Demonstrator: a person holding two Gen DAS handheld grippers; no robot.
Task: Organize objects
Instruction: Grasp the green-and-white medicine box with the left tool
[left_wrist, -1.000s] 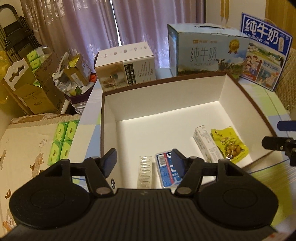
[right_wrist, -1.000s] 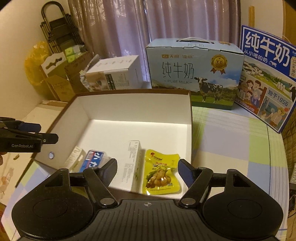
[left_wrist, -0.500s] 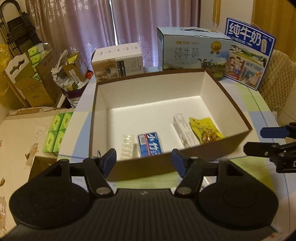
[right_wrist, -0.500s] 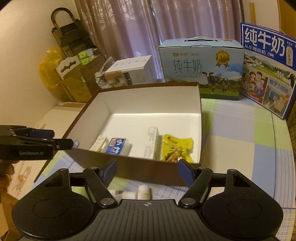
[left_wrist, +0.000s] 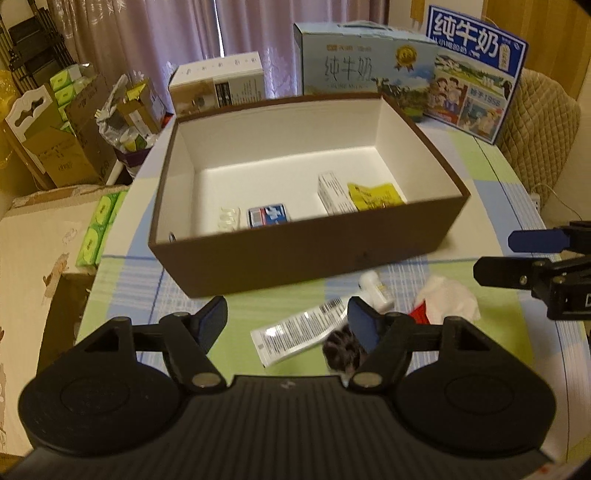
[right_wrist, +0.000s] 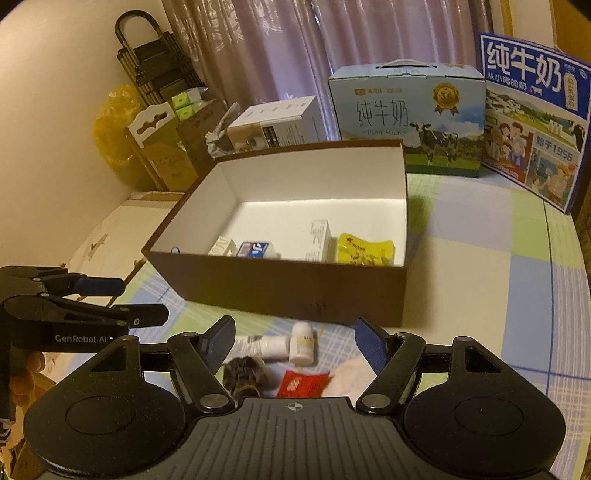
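Box (left_wrist: 306, 254) sits at 12 o'clock from both my grippers, open top, w/ four items already inside along its near wall: clear pack (left_wrist: 229, 218), blue pack (left_wrist: 266, 215), white carton (left_wrist: 333, 192), yellow pouch (left_wrist: 375, 195). So I judge we're mid-task, between picks, lining up on the loose stuff left on the table (left_wrist: 498, 206).

Left gripper (left_wrist: 288, 323): jaws opening, nothing between the pads, just hovering over table. Tube (left_wrist: 295, 334) lies flat just ahead, approx 1 o'clock of its centre, label up, angled. Small white bottle (left_wrist: 376, 290) on its side past the tube's far end, near the box wall. Dark furry thing (left_wrist: 341, 352) sits right by the left gripper's right finger; can't tell what it is. Red packet (right_wrist: 303, 384) and white tissue (left_wrist: 448, 302) further round at 2–3 o'clock.

Right gripper (right_wrist: 295, 343): jaws apart, empty, over the same pile; bottle and furry thing fall inside its gap in its own view.

Next, IMO: pick one target per hand. Left takes the tube: swing toward 1 o'clock, turn wrist so pads straddle its narrow width, drop, close. Right goes for the bottle; it's round and on its side, may roll, so grip across the body.
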